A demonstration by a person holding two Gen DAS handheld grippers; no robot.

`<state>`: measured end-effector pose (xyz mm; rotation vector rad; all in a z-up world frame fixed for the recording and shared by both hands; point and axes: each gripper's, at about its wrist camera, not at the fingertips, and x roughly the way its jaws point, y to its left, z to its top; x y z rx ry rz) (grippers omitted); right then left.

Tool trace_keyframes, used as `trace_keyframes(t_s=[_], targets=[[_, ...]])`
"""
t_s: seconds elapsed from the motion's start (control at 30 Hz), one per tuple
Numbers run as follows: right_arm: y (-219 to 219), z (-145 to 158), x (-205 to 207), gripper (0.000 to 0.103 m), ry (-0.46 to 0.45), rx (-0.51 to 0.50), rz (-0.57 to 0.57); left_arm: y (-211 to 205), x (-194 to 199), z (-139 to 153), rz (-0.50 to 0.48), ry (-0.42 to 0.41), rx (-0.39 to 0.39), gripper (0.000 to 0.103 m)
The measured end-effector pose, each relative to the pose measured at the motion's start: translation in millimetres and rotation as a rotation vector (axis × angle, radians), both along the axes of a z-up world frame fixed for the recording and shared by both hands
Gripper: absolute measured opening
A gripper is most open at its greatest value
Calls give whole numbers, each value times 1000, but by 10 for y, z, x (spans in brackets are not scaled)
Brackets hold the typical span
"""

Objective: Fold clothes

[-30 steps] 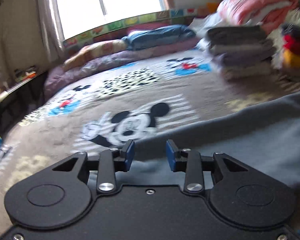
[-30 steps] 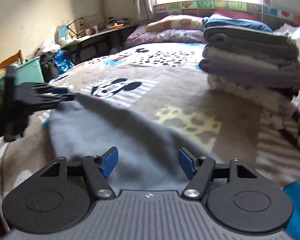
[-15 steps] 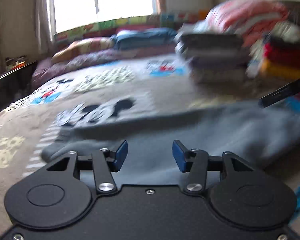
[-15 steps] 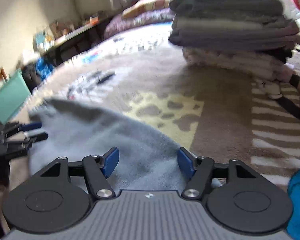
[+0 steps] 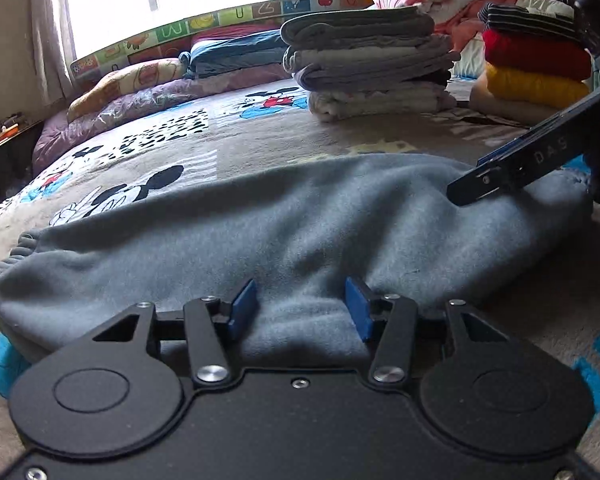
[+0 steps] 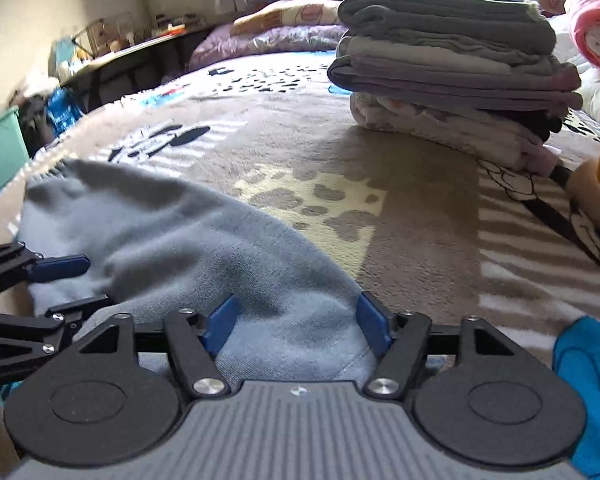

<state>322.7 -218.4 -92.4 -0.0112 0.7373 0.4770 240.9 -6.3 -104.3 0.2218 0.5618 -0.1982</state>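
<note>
The grey-blue garment [image 5: 300, 216] lies across the cartoon-print blanket [image 5: 204, 148] as a long, low band, already doubled over by the look of its thickness. It fills the 12 o'clock field directly ahead of both tools.

**Left gripper** [image 5: 298, 309]: jaws apart, roughly half of their travel, holding nothing. The blue pads [image 5: 242, 308] rest on or just above the near edge of the garment, with fleece showing between them. In the right wrist view this tool [image 6: 66, 280] enters at 9 o'clock, one finger lying on the cloth.

**Right gripper** [image 6: 298, 322]: jaws apart, somewhat wider than the left, holding nothing. It straddles the near right end of the garment, with cloth bulging between the pads [image 6: 370, 322]. In the left wrist view the tool [image 5: 512, 172] enters at 2 o'clock and presses on the far right end of the band.

Judged purpose of this placement: one tool stands at each end of the same long edge, so both ends can be pinched and carried together, which keeps the fold square.

A stack of folded towels [image 5: 368, 60] stands at 1 o'clock, well apart from the garment. A red and yellow folded pile [image 5: 534, 68] sits at 2 o'clock beyond it. These likely mark where finished items go.

Caution: thick fleece may slip from a shallow pinch.
</note>
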Motion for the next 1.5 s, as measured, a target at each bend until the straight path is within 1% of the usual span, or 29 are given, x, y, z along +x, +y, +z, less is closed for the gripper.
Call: trace_keyframes(t_s=[0.07, 0.1, 0.13, 0.2, 0.27, 0.3, 0.37, 0.43, 0.5, 0.57, 0.63, 0.67, 0.77, 0.83, 0.93, 1.07, 1.1, 1.17, 1.2, 1.23, 1.3, 1.33, 1.43, 1.5], targets=[[5, 67, -61, 68, -14, -10, -9, 119, -103, 138, 23, 26, -82, 49], [-26, 115, -138, 68, -32, 10, -20, 226, -200, 204, 45, 32, -146, 49], [-68, 168, -230, 68, -53, 38, -32, 334, -302, 254, 73, 20, -201, 50], [-186, 252, -463, 68, -90, 94, -59, 567, -467, 309, 152, 16, -281, 51], [-321, 266, -669, 68, -103, 144, -85, 901, -583, 328, 250, 32, -406, 51], [-404, 246, -769, 68, -102, 175, -105, 1101, -613, 318, 313, 49, -496, 52], [-567, 177, -902, 68, -83, 239, -151, 1488, -644, 271, 431, 80, -678, 55], [-729, 60, -973, 68, -43, 333, -186, 1863, -646, 200, 537, 108, -860, 60], [-874, -69, -1025, 70, 0, 431, -218, 2139, -595, 123, 616, 130, -1007, 62], [-963, -204, -1049, 72, 36, 529, -246, 2338, -509, 47, 663, 156, -1124, 63], [-1046, -370, -1059, 74, 70, 656, -269, 2464, -401, -3, 673, 170, -1198, 65], [-1060, -438, -1057, 74, 74, 692, -277, 2508, -339, -16, 681, 175, -1205, 65], [-1045, -541, -1074, 74, 34, 701, -243, 2550, -138, -22, 687, 173, -1199, 65], [-1054, -558, -1076, 77, 21, 715, -220, 2571, -6, -32, 684, 171, -1203, 65], [-1092, -602, -1071, 77, 2, 746, -207, 2593, 162, -47, 685, 156, -1209, 65], [-1050, -610, -1077, 77, -28, 715, -200, 2571, 255, -88, 719, 122, -1181, 62], [-1045, -614, -1087, 77, -35, 711, -198, 2552, 266, -81, 729, 120, -1161, 56], [-1059, -620, -1096, 76, -43, 721, -196, 2523, 269, -71, 752, 118, -1132, 50], [-1072, -630, -1110, 76, -46, 731, -197, 2513, 260, -66, 764, 119, -1122, 43], [-1080, -637, -1118, 76, -48, 737, -197, 2517, 257, -63, 774, 122, -1127, 38], [-1091, -644, -1126, 76, -51, 745, -197, 2518, 237, -40, 785, 121, -1137, 31], [-1094, -646, -1130, 75, -53, 748, -197, 2486, 214, 14, 776, 108, -1123, 27], [-1105, -652, -1141, 75, -57, 759, -198, 2330, 149, 247, 729, 46, -1060, 26], [-1116, -659, -1145, 75, -58, 768, -199, 2168, 123, 461, 677, -3, -980, 25]])
